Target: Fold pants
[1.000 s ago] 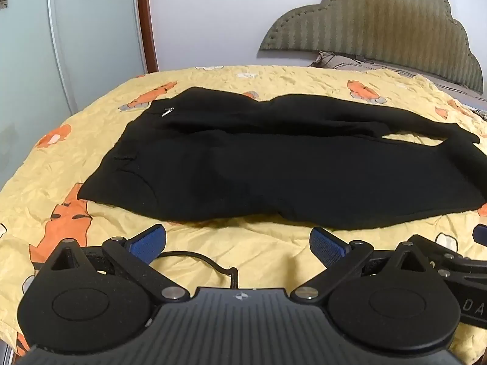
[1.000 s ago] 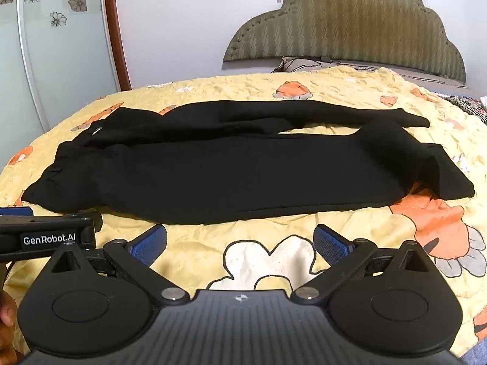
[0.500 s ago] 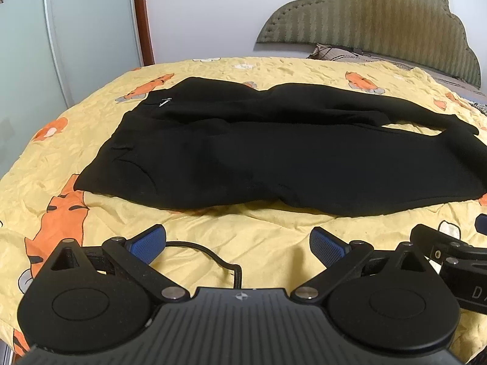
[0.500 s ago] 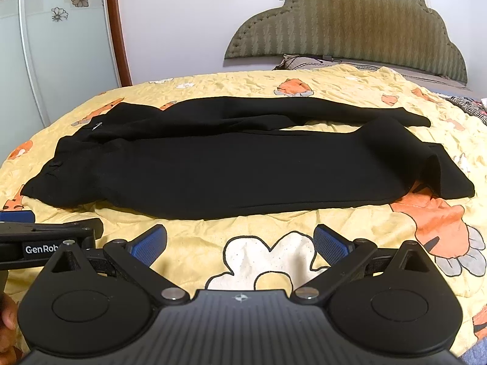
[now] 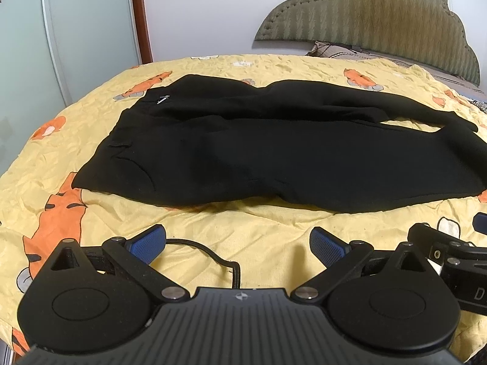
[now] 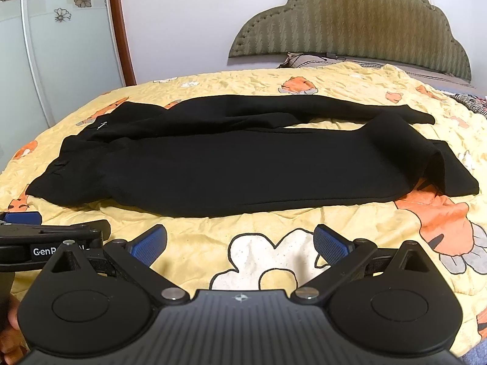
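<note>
Left wrist view: black pants (image 5: 274,158) spread flat across a yellow quilt (image 5: 258,237) with orange and white cartoon prints, on the bed. Waistband at the left, legs running off to the right; near leg broad and flat, far leg narrower and lying along behind it, a small metal zipper pull (image 5: 162,99) showing near the far waist corner. Left gripper (image 5: 237,243) low over the quilt just short of the pants' near edge, blue-padded fingers (image 5: 149,243) spread wide, nothing between them. Black cable (image 5: 213,255) looping across the quilt between the fingers. Part of the right gripper (image 5: 450,252) at the right edge. Padded headboard (image 5: 380,18) and pillow behind.

Right wrist view: same pants (image 6: 243,164), the near leg's cuff end folded over itself at the right, beside an orange print. Right gripper (image 6: 240,241) hovering over a white cartoon patch, near the pants' edge but not touching; fingers (image 6: 331,243) wide apart and empty. Left gripper (image 6: 45,237) at the left edge, a person's hand (image 6: 9,328) partly visible below it.
</note>
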The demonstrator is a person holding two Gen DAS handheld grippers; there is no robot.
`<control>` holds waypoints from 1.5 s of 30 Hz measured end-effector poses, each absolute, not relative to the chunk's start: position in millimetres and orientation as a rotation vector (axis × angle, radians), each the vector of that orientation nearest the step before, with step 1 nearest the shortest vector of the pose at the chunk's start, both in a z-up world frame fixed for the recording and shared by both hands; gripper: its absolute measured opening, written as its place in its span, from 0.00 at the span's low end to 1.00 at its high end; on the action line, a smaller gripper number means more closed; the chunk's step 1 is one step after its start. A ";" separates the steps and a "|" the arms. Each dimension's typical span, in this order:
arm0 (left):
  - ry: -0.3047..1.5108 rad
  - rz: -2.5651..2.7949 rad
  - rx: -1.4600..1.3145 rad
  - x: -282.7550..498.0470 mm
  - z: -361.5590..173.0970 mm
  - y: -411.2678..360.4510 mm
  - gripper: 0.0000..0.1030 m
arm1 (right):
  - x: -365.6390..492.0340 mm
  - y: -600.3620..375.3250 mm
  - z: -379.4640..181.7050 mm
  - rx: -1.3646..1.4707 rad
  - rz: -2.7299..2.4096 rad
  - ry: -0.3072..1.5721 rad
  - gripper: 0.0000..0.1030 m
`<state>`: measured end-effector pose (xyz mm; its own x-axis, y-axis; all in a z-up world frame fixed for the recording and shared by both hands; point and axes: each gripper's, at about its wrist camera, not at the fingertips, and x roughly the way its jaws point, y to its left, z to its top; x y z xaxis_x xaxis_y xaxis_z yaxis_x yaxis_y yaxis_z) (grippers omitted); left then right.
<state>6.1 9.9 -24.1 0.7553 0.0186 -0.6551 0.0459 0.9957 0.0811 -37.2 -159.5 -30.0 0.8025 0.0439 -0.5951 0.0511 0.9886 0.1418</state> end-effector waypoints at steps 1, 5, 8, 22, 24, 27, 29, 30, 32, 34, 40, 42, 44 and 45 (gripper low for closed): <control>0.715 -0.015 0.094 5.5 -24.5 9.3 0.99 | -37.1 -159.7 -30.1 0.154 -0.005 0.640 1.00; 0.713 -0.015 0.096 5.2 -24.7 9.0 0.99 | -36.9 -160.0 -30.0 0.155 -0.005 0.640 1.00; 0.714 -0.015 0.097 5.6 -25.5 9.1 0.99 | -36.5 -159.7 -30.1 0.156 -0.003 0.642 1.00; 0.712 -0.017 0.100 5.5 -27.0 9.2 0.99 | -35.4 -158.2 -30.7 0.153 0.003 0.643 1.00; 0.713 -0.017 0.100 5.5 -27.2 9.2 0.99 | -34.7 -157.1 -31.2 0.152 0.004 0.644 1.00; 0.713 -0.019 0.101 5.6 -27.6 9.3 0.99 | -33.7 -156.2 -31.8 0.153 0.007 0.648 1.00; 0.712 -0.022 0.098 5.8 -27.5 9.5 0.99 | -32.7 -155.7 -31.8 0.151 0.011 0.650 1.00; 0.710 -0.025 0.094 5.9 -27.1 10.2 0.99 | -31.9 -155.7 -31.4 0.151 0.015 0.650 1.00; 0.697 -0.042 0.084 6.2 -24.4 12.1 0.99 | -29.7 -155.9 -29.9 0.153 0.033 0.647 1.00; 0.674 -0.062 0.075 6.5 -20.4 15.6 0.99 | -26.3 -156.8 -25.3 0.150 0.074 0.620 1.00; 0.607 -0.067 0.026 16.5 -5.8 39.2 0.99 | -1.7 -142.9 2.8 0.000 0.261 0.427 1.00; 0.604 -0.048 -0.015 23.4 -2.5 54.3 0.99 | 20.2 -134.7 12.5 -0.042 0.317 0.431 1.00; 0.612 -0.026 -0.057 30.6 -0.2 67.6 0.99 | 45.1 -128.5 21.6 -0.064 0.366 0.437 1.00; 0.618 -0.019 -0.085 35.7 0.8 76.7 0.99 | 60.0 -125.9 26.2 -0.071 0.397 0.428 1.00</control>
